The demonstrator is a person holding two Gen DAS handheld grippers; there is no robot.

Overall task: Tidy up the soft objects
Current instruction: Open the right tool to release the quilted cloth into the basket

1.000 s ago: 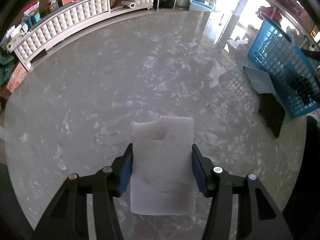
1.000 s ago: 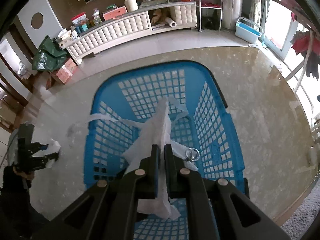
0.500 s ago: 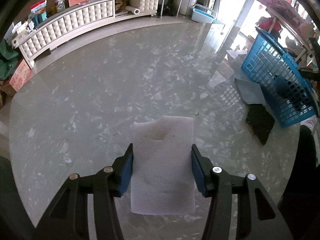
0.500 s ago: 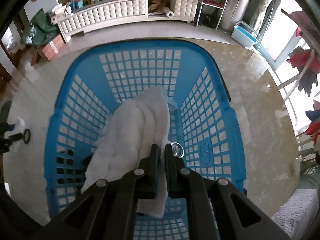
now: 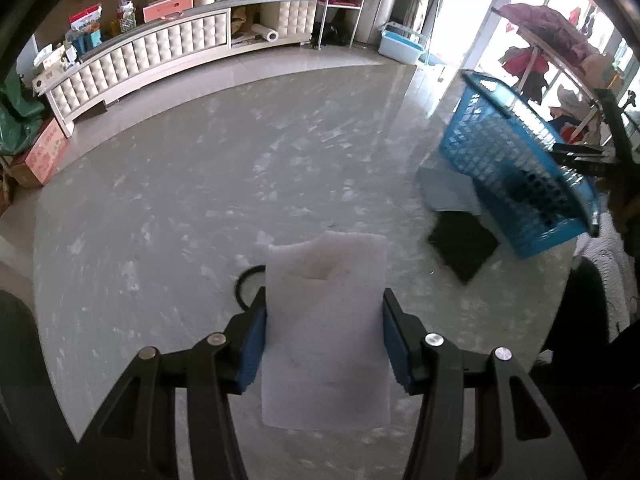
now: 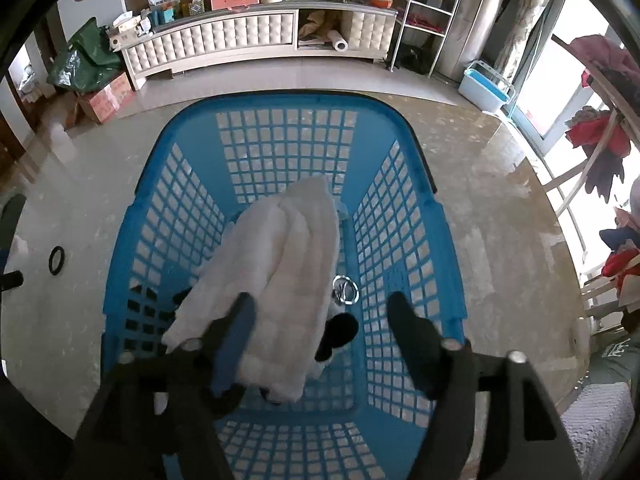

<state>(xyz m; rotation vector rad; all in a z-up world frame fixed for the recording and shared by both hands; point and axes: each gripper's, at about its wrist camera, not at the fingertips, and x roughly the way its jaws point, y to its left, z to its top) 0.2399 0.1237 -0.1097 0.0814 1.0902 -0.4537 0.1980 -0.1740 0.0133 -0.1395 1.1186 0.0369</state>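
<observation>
Where the round marble-patterned table [image 5: 168, 208] fills both views, its glossy grey-beige top reflects daylight from tall windows on the right, and beyond its edge a long tufted white cabinet [image 5: 160, 60] runs along the far wall, cluttered with boxes and bottles, with a metal shelf rack [image 6: 424, 12] and a pale blue tub [image 6: 486, 88] on the floor nearby. On the table sits a blue plastic laundry basket [image 6: 404, 216] with lattice walls. Inside it lies a white quilted towel [image 6: 280, 260], bunched lengthwise in soft ridges, draped toward the near end over something dark; a small metal ring [image 6: 345, 289] lies just beside it on the basket floor. The right gripper [image 6: 320, 312] hovers over the basket with its 2 fingers spread wide, the towel's near end close to the left finger, though contact cannot be judged. The left gripper [image 5: 324, 320] clamps a flat white rectangular foam-like pad [image 5: 326, 320] between its blue pads, held above the table. A black ring [image 5: 248, 284] peeks from behind the pad, and a dark cloth [image 5: 464, 244] and a pale blue cloth [image 5: 444, 188] lie by the basket's base.
</observation>
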